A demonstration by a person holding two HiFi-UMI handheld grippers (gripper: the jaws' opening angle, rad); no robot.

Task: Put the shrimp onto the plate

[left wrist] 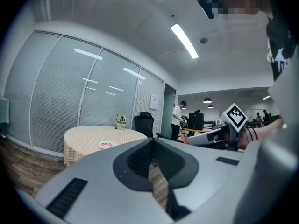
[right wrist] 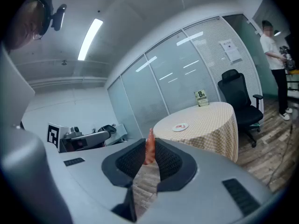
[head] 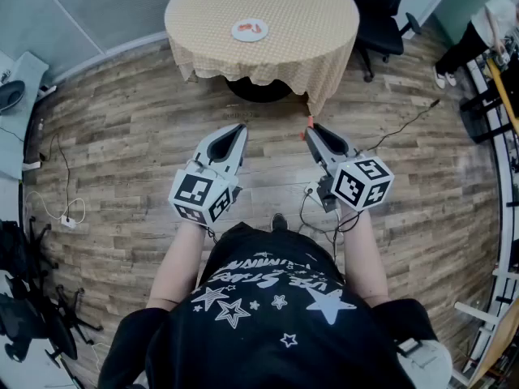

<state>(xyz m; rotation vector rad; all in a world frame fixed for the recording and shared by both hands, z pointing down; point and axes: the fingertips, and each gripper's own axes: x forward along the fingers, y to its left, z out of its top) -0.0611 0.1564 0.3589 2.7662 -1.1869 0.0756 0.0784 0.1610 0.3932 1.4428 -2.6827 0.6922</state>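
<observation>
A wood-plank floor (head: 122, 136) fills the head view, and at its far edge stands a round table (head: 308, 14) under a yellow checked cloth. A black office chair (head: 381, 19) stands just beside the table. The person in a star-print black T-shirt (head: 268, 314) stands well back from the table with both tools held out over the floor. The left gripper (head: 239, 128) has its jaws pressed together with nothing between them. The right gripper (head: 310, 128) is clamped on an orange shrimp (right wrist: 150, 146), which stands upright between the jaw pads (its tip pokes above them). On the table lies a small white plate (head: 239, 31) already carrying orange pieces, well apart from both grippers.
</observation>
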